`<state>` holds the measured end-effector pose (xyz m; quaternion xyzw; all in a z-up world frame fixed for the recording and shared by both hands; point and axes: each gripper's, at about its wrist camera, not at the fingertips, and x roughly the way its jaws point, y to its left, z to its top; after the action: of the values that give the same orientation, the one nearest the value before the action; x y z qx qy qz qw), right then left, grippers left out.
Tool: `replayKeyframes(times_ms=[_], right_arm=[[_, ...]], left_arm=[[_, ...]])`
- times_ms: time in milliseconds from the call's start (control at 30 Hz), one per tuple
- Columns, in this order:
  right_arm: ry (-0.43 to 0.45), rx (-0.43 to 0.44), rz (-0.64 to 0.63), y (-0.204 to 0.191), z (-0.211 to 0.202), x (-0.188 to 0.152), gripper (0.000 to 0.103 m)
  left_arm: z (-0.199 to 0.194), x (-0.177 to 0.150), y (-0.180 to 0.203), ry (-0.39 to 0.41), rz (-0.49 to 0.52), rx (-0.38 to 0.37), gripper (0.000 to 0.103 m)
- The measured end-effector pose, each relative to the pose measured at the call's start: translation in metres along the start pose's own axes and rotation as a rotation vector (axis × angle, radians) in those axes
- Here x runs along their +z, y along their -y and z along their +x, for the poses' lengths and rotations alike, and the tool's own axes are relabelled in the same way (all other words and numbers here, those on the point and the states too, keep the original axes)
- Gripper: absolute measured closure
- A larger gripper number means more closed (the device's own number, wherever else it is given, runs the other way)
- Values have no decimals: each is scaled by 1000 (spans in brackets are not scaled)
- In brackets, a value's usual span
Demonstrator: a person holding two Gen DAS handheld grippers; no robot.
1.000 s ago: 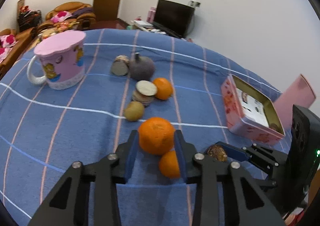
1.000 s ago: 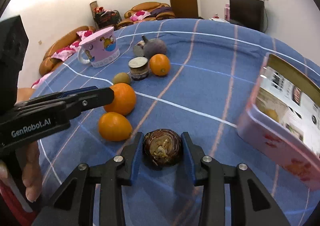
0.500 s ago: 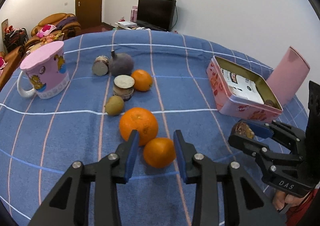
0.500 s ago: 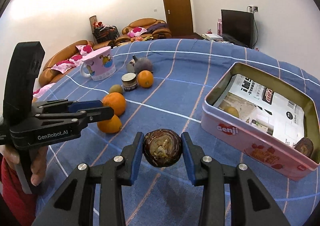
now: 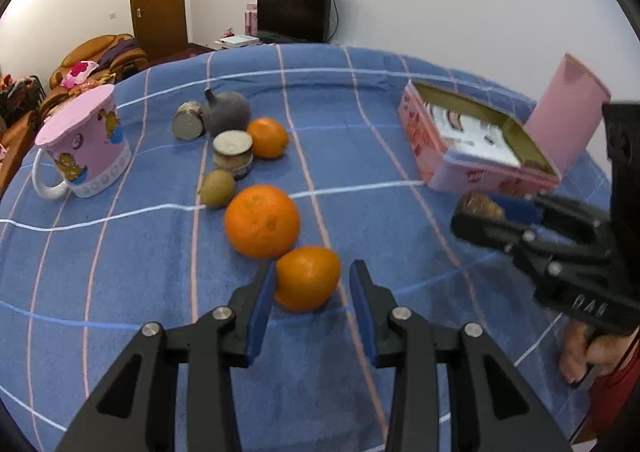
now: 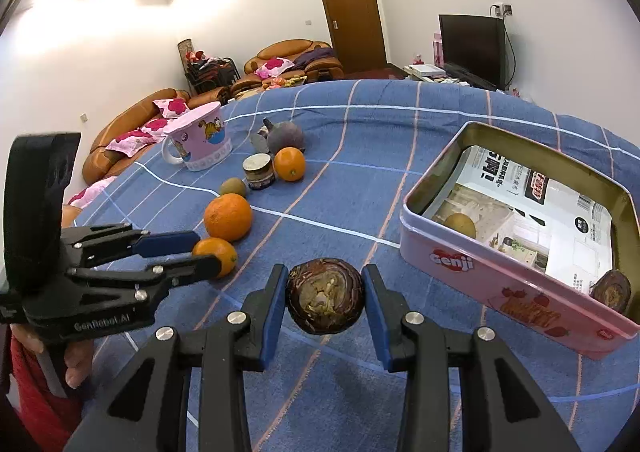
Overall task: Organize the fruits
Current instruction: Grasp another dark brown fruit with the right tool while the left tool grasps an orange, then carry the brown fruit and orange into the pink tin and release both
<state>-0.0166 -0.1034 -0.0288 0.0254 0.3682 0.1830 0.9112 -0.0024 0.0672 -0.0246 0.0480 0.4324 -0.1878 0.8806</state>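
Right gripper (image 6: 325, 302) fingers clamped on brown fruit (image 6: 325, 301), tin (image 6: 496, 280) just right; left gripper (image 5: 313, 286) fingers apart around small orange (image 5: 307, 278).

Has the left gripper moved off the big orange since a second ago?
Yes. The left gripper has pulled back from the big orange and now straddles the smaller orange nearer the person, jaws open.

1. A pink mug (image 5: 86, 144) with a cartoon cat stands on the blue striped cloth (image 5: 360, 156).
2. A small jar (image 5: 233, 154) stands near the mug.
3. A black TV (image 6: 472, 48) is by the white wall.
4. Brown sofas (image 6: 296, 58) have pink pillows.
5. The brown door (image 6: 352, 16) is shut.
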Motion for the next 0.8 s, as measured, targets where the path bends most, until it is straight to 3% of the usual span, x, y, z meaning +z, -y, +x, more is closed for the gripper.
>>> replayKeyframes(times_ms=[133, 267, 400, 600, 800], right_arm=[[-4, 4, 5, 0, 2, 1, 63], [2, 9, 5, -2, 1, 1, 63], [9, 0, -2, -3, 0, 1, 63], [17, -30, -10, -3, 0, 0, 63], [82, -32, -5, 2, -13, 4, 63]], left_arm=[[18, 0, -13, -80, -74, 22, 64], [18, 2, -10, -65, -91, 2, 58], [19, 1, -2, -42, -66, 45, 58], [20, -1, 5, -20, -14, 79, 66], [11, 2, 8, 31, -43, -18, 66]])
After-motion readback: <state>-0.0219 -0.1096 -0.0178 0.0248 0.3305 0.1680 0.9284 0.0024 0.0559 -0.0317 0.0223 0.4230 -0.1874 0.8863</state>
